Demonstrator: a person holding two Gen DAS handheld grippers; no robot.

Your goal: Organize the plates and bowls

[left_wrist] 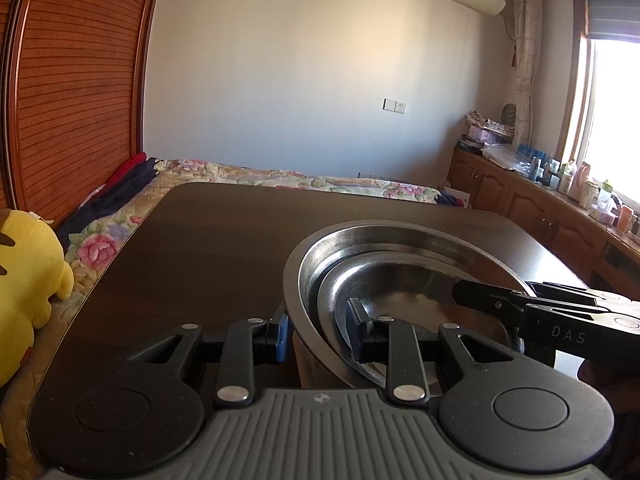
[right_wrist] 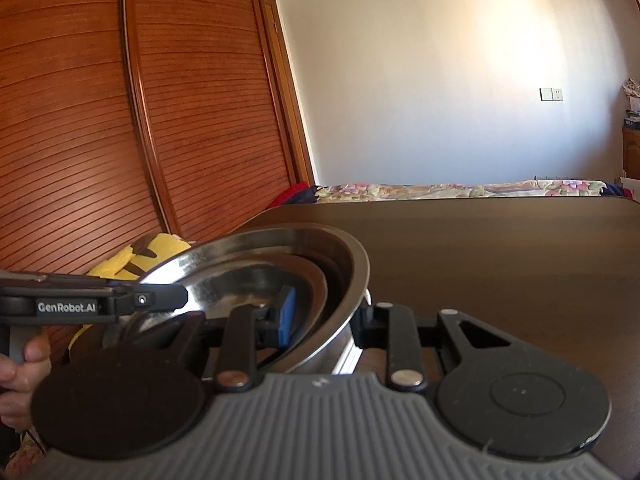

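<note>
Two nested steel dishes: a large steel bowl point(left_wrist: 304, 280) with a smaller steel plate point(left_wrist: 400, 280) sitting inside it. The stack is over the near edge of the dark wooden table point(left_wrist: 200, 240), toward its near right corner in the left wrist view. Can't tell whether the bowl's base rests on the surface or hangs off it slightly; in the right wrist view the bowl point(right_wrist: 352, 264) looks tilted, with its rim higher on the far side.

Left gripper point(left_wrist: 320, 330): fingers straddle the bowl's near-left rim, one blue pad point(left_wrist: 282, 334) outside the wall, the other finger point(left_wrist: 358, 328) inside, over the plate. Jaws are part-closed around the rim, but pad contact isn't clear, so can't tell if it is actually clamped.

Right gripper point(right_wrist: 324, 316): same setup on the opposite rim, blue pad point(right_wrist: 288, 316) inside the bowl over the plate point(right_wrist: 256, 284), other finger point(right_wrist: 374, 320) outside the wall. Firm grip can't be confirmed either.

Each gripper shows in the other's camera, reaching in from the side at rim height. A person's hand point(right_wrist: 24, 368) holds the left gripper's handle at the left edge of the right wrist view.

The rest of the table surface is bare. Beyond its far edge is a bed with a floral quilt point(left_wrist: 280, 178). A yellow plush toy point(left_wrist: 28, 276) sits off the table's left edge, in front of the wooden slatted wardrobe point(left_wrist: 80, 80).
</note>
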